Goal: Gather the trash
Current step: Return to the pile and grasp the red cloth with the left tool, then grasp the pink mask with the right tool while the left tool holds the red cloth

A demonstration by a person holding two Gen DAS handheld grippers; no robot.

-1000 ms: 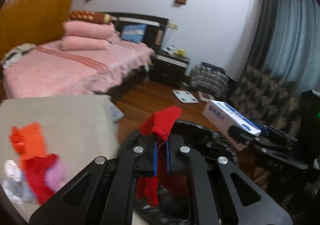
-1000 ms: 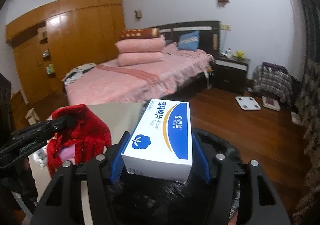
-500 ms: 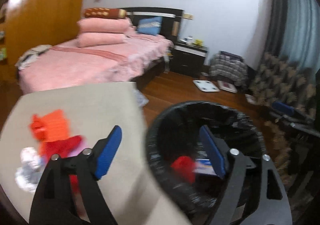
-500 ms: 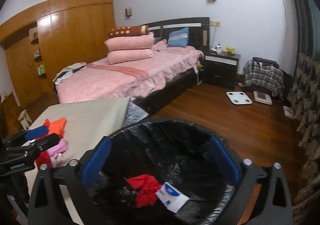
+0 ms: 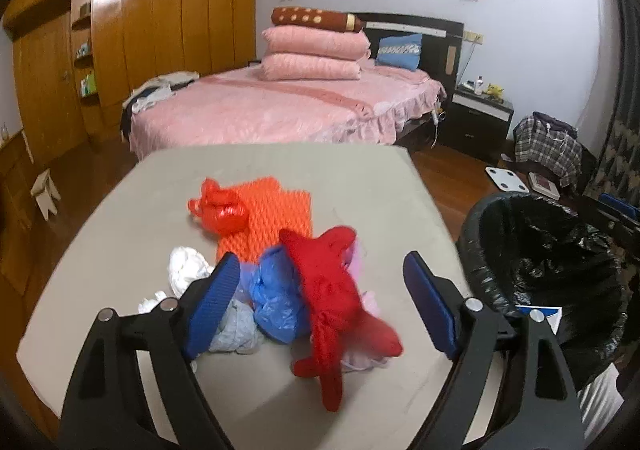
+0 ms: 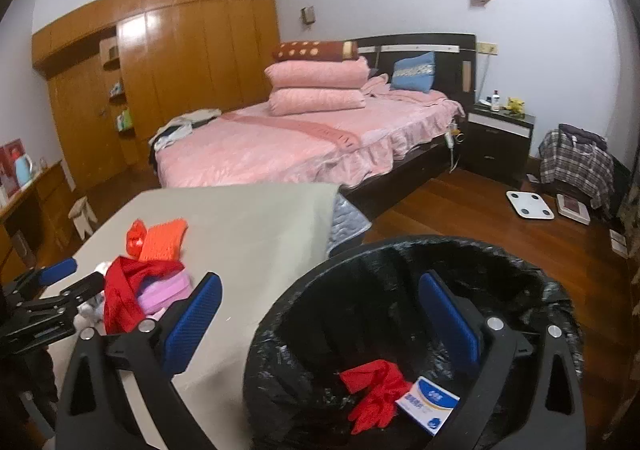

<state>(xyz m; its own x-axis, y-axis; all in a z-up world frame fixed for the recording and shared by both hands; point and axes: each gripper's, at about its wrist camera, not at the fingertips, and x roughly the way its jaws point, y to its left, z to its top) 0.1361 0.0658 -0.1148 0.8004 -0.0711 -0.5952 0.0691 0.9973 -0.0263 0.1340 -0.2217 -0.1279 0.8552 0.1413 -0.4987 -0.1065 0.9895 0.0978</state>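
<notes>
Both grippers are empty now — a second ago the left gripper (image 5: 320, 298) pinched a red rag and the right gripper (image 6: 320, 324) clamped a blue-and-white box. Those two things now lie at the bottom of the black-lined bin (image 6: 520, 270): the red rag (image 6: 374, 388) on the left, the box (image 6: 427, 404) touching it on the right.

The left gripper has swung away from the bin and faces the bench (image 5: 120, 234); its blue fingers (image 5: 212, 302) are spread wide, holding nothing, with the trash pile just beyond them. Half a second ago the bin filled the gap between those fingers; now it sits at the right edge of the left view.

In the pile a red cloth (image 5: 332, 306) lies draped over a blue plastic bag (image 5: 276, 298), with something pink under it and white crumpled paper (image 5: 186, 270) to the left. Farther off lie an orange knitted mat (image 5: 276, 214) and a red plastic bag (image 5: 222, 208) resting on the mat's left part.

The right gripper stays above the bin, fingers (image 6: 450, 320) wide apart, gripping nothing; its view is little changed since half a second ago.

A pink bed (image 5: 280, 110) stands beyond the bench.
</notes>
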